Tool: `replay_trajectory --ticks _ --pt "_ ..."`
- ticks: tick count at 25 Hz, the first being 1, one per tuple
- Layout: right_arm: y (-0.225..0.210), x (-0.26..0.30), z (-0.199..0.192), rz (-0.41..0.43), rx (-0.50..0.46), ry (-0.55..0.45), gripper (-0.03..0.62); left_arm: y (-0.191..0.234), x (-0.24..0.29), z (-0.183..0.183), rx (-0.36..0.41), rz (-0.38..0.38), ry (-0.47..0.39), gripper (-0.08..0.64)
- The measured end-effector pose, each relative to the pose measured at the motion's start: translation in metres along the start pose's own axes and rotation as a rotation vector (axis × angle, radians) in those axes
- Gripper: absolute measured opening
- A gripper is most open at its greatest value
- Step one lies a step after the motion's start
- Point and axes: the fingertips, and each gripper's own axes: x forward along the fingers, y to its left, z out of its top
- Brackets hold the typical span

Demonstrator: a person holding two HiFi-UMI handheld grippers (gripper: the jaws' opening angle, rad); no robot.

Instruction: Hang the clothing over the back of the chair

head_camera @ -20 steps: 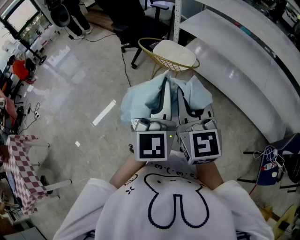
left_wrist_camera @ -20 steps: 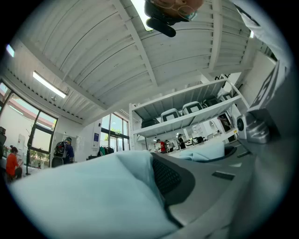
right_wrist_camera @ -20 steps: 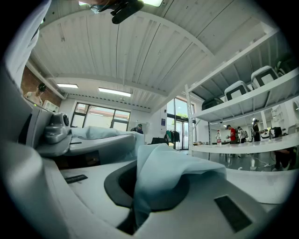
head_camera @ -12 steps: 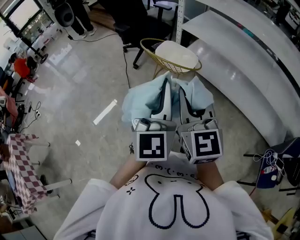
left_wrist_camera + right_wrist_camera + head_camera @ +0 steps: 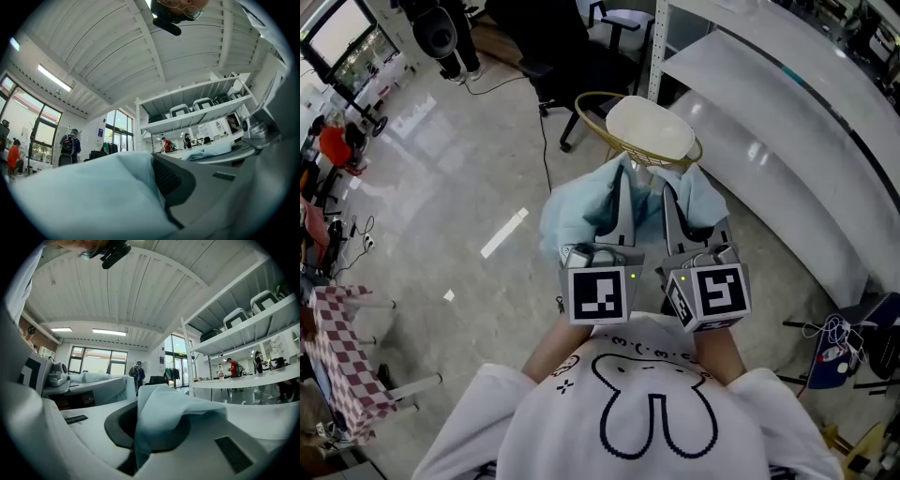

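While clothing [image 5: 579,211] hangs clamped, chair [image 5: 639,157] holds a cushion [image 5: 649,127].

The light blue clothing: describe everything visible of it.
The clothing is a pale blue, soft, thin-looking fabric, bunched and creased. It is held up in the air at two spots: the left claw and the right claw, side by side, are each shut on a fold. Loose cloth billows to both sides, more to the left. It hangs near the wire chair; whether they touch cannot be told.
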Motion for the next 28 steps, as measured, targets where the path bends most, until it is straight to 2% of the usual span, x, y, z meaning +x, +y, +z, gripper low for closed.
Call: replay_trajectory --ticks 7,14,28 --pt "-0.022 0.063 -0.007 0.004 -0.013 0.028 0.015 0.042 0.055 -0.018 -0.029 0.034 0.019 0.021" --pt "-0.044 0.133 -0.014 0.012 -0.067 0.068 0.015 0.084 0.106 -0.034 -0.047 0.078 0.038 0.021" --pt "-0.064 0.267 -0.037 0.046 -0.088 0.191 0.015 0.190 0.177 -0.099 -0.126 0.174 0.163 0.021"
